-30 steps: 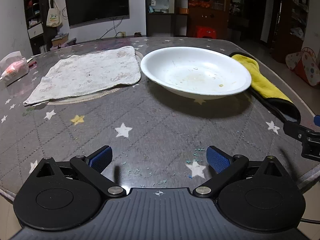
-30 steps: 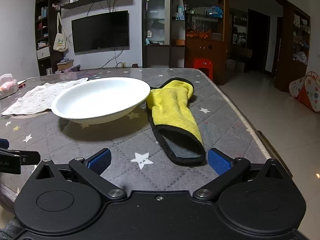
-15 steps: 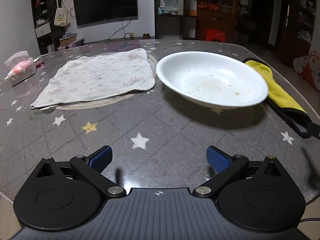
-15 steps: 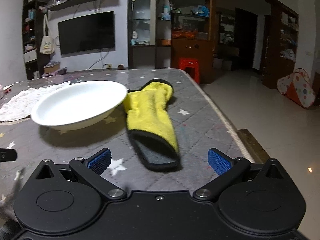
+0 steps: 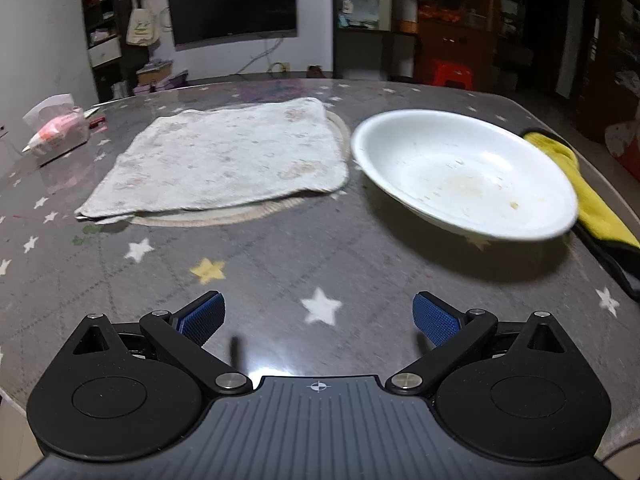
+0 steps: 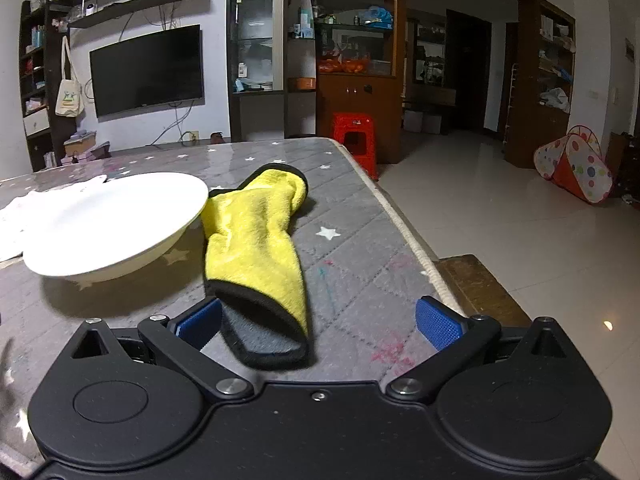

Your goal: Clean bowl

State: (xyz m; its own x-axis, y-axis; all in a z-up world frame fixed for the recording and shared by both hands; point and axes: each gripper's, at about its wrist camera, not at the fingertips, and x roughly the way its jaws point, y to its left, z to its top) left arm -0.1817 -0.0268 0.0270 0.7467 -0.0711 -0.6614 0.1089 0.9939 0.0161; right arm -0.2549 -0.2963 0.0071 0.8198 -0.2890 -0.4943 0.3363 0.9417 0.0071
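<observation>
Inside, white bowl (image 5: 464, 172) food-smeared; left tongs (image 5: 318, 316), right tongs (image 6: 318, 320) wide apart, empty.

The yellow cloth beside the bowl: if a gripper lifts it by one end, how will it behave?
The yellow cloth looks plush and lies flat in soft folds, so it will probably hang limp. It is likely light. Its black-edged end seems thicker, probably easier to pinch.

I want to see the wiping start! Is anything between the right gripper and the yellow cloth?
Nothing visible. The yellow cloth lies right ahead of the open right gripper, its near end between the fingers, with only bare table beside it.
</observation>
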